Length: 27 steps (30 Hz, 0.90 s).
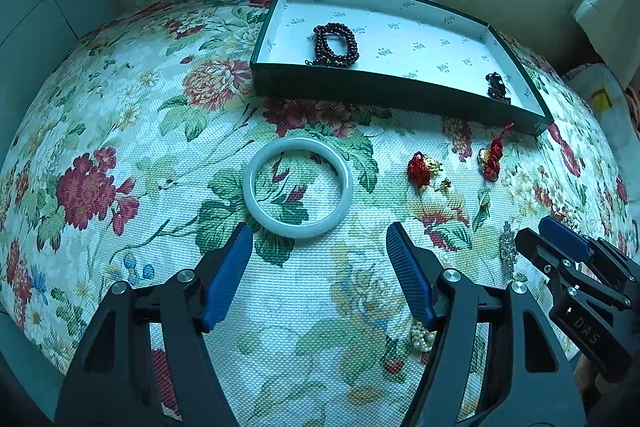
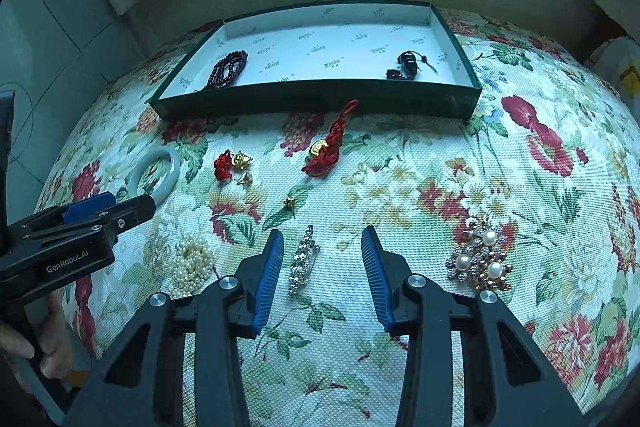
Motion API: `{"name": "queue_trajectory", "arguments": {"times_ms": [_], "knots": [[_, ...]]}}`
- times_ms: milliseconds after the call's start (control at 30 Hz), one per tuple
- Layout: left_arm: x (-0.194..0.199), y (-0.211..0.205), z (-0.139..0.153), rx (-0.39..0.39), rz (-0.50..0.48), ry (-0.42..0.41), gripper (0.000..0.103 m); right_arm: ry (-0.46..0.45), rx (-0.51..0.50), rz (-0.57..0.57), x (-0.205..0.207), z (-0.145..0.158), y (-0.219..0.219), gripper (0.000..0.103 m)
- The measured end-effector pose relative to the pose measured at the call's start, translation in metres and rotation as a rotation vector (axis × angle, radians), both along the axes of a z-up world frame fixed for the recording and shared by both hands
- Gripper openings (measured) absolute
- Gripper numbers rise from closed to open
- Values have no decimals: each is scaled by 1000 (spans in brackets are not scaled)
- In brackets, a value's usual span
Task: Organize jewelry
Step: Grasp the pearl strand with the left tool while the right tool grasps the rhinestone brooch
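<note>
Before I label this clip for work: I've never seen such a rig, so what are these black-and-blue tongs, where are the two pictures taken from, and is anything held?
They are two hand-held grippers, each with its own camera looking along its fingers. One picture looks from the left gripper, which points at a pale bangle; the other from the right gripper, over a rhinestone clip. Both are open and hold nothing. On the floral cloth also lie pearls, a brooch and red knots. The green tray holds dark beads.

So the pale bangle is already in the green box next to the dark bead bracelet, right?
Not quite. The pale bangle lies on the floral cloth in front of the green box; the left wrist view shows it. The dark bead bracelet is inside.
</note>
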State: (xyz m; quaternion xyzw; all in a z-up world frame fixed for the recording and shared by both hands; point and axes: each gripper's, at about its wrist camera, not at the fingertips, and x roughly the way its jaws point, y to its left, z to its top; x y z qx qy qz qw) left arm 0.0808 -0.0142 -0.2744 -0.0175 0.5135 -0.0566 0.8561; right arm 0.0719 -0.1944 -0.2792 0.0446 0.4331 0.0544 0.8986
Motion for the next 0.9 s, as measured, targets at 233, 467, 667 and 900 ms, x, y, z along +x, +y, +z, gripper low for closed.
{"name": "queue_trajectory", "arguments": {"times_ms": [233,467,667,900], "knots": [[-5,1,-3,1,2,12,69,25,-26,20,2,-10,11,32],[-7,-3,-5,7,-15,13,69,17,-79,31,1,-13,17,14],[-9,-8,-6,10,-36,16,69,15,-67,38,-4,-11,13,12],[-26,-26,0,-7,-137,5,69,-16,-71,16,-15,3,0,12]]}}
